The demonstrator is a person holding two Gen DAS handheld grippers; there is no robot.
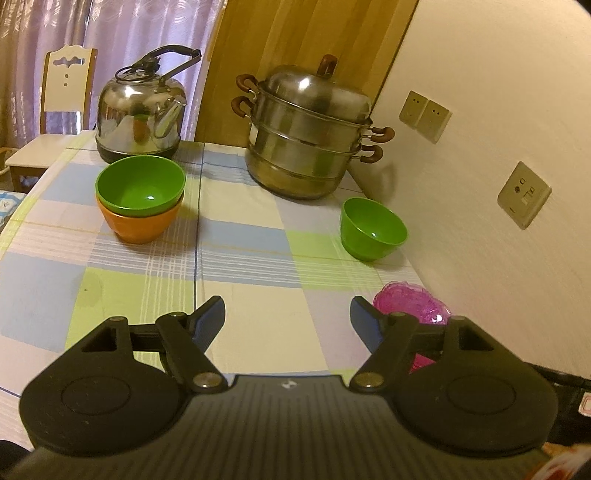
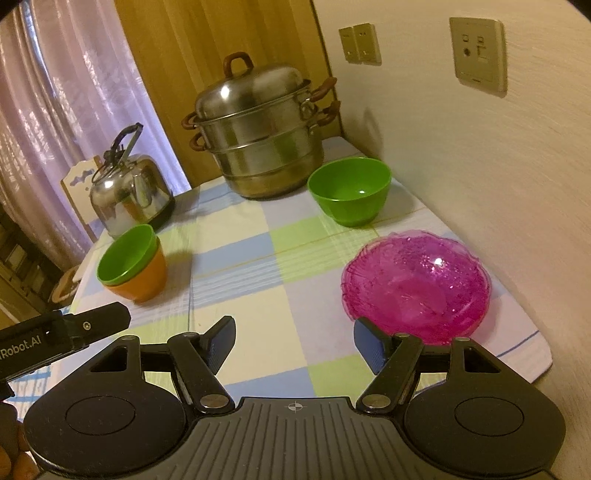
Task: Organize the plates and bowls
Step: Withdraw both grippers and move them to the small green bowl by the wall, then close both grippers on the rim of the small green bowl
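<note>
My left gripper and right gripper both hang with jaws apart, nothing between them. Taking the steel steamer pot as landmark: a green bowl sits just before it; the green-in-orange bowl stack lies leftward, nearer the kettle; the pink bowl lies nearest me.

Steel kettle with black handle seen at far left of table, on checked tablecloth. Stacked steel steamer pot, lid on, brown handles, placed far right near wall. Kettle and pot well apart. White chair seen behind table, lilac curtain beyond. Wall sockets and switch plate mounted right. Wooden panel seen behind pot.
</note>
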